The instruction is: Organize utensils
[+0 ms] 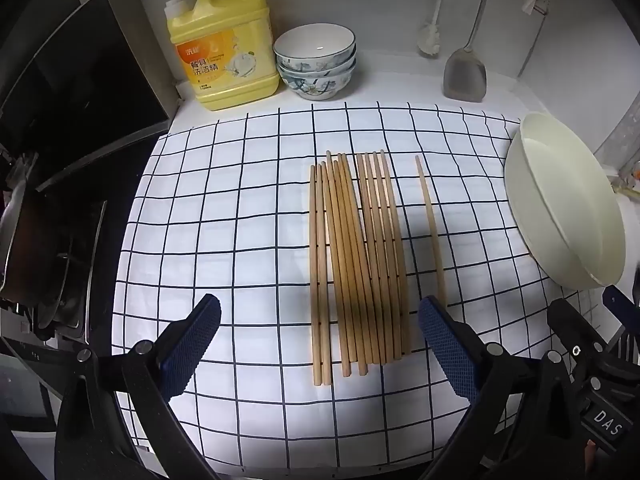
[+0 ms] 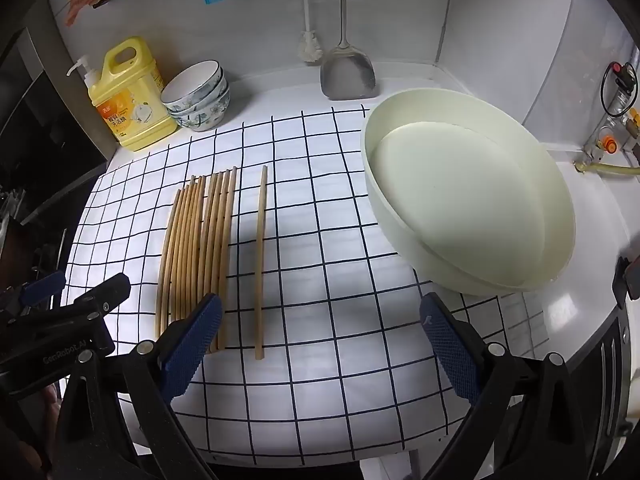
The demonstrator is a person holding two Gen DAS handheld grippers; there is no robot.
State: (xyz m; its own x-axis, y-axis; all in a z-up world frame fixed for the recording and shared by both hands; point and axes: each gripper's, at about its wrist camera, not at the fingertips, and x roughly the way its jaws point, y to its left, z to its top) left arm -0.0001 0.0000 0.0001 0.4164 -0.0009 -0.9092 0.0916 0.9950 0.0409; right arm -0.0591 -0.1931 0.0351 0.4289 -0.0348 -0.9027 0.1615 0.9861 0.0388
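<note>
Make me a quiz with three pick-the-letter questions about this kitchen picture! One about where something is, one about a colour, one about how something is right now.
1. Where does the lone chopstick lie?
A. in the basin
B. between the chopstick bundle and the basin
C. beside the soap jug

2. What colour is the soap jug?
A. yellow
B. green
C. red

3. How is the right gripper?
A. shut on a chopstick
B. holding a bowl
C. open, holding nothing

Answers:
1 B, it lies alone on the checked cloth between them.
2 A, its body is yellow.
3 C, nothing sits between its spread fingers.
</note>
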